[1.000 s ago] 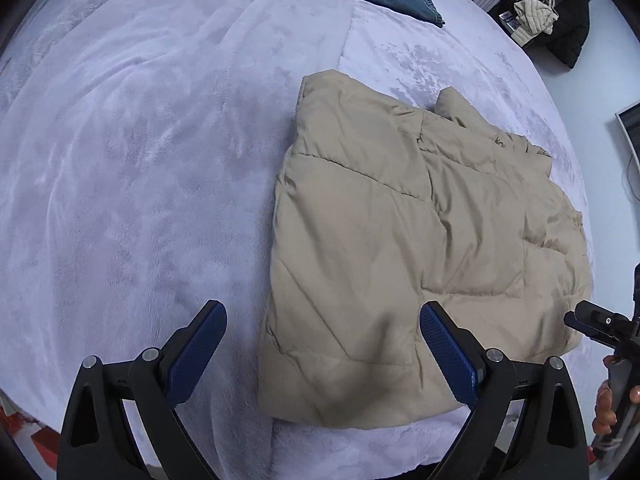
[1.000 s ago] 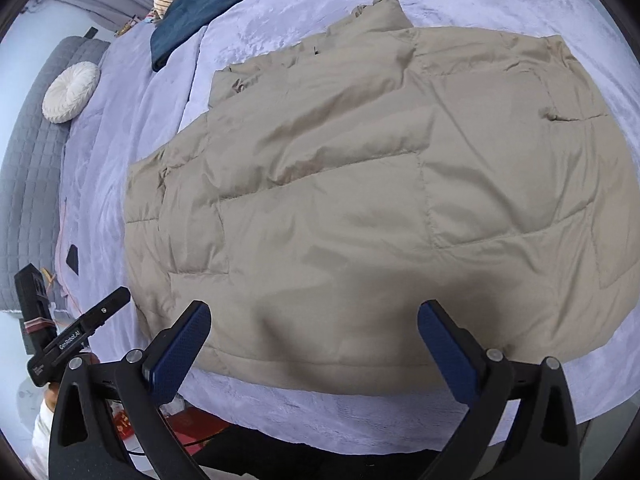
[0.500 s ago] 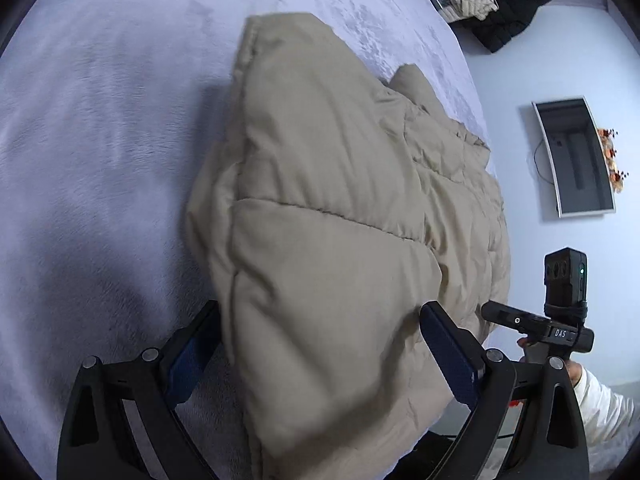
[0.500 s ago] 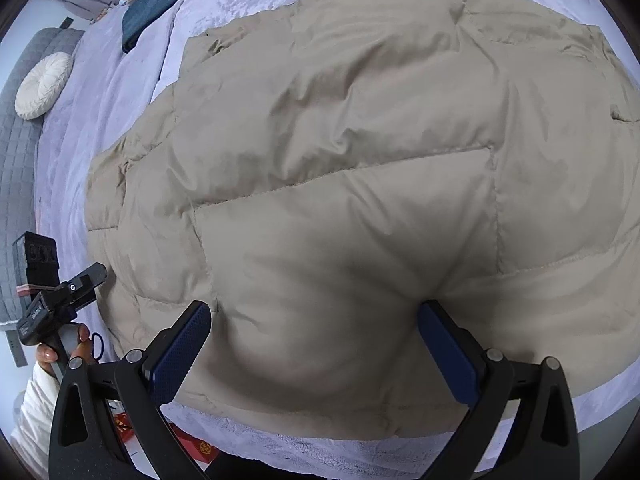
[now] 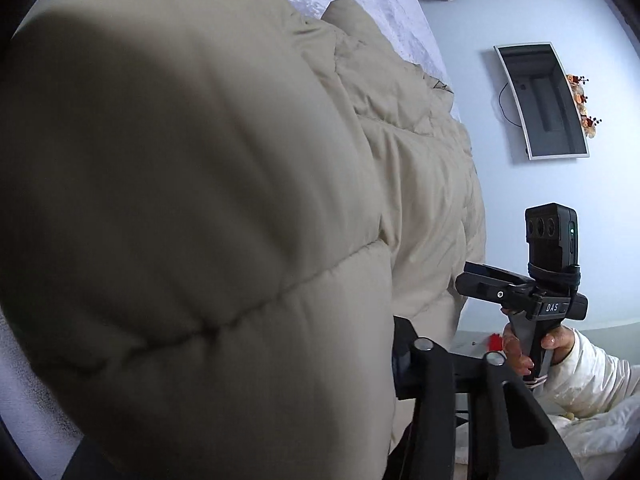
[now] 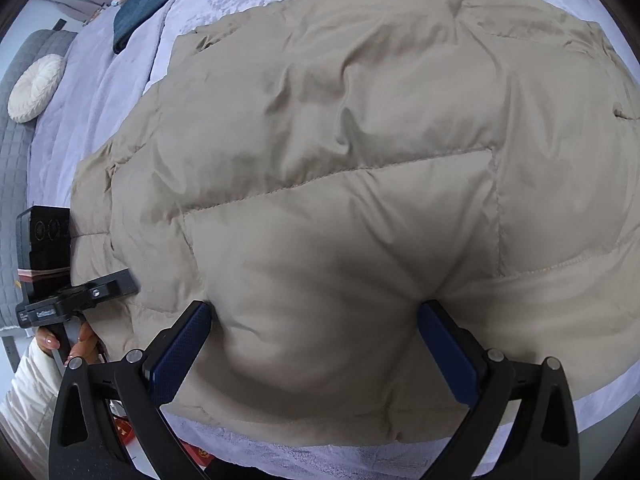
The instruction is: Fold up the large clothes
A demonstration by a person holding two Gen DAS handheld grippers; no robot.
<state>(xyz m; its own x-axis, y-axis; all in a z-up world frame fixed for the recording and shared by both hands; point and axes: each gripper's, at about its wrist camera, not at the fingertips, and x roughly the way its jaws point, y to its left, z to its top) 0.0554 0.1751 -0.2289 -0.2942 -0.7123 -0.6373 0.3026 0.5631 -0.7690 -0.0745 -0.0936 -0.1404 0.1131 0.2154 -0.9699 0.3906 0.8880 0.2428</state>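
At the far left, by the head of the bed (image 6: 100, 92), a round white cushion (image 6: 36, 88) lay on the grey quilt, with a dark blue garment (image 6: 148, 4) further along; the lilac cover between them and the jacket was bare. The beige puffer jacket (image 6: 360, 160) lay spread near the bed's front edge, its hem just short of that edge with a thin strip of cover showing.

The left gripper (image 6: 76, 292) sat at the jacket's left hem corner. Its jaws were closing, with padded fabric bulging between them and hiding most of the view; whether the pads pressed yet could not be told.

The right gripper (image 6: 316, 344) stood over the front hem, jaws wide, blue pads (image 6: 180, 352) sunk against a bulge of jacket between them.

Right of the bed, a television (image 5: 540, 100) hung on the pale wall.
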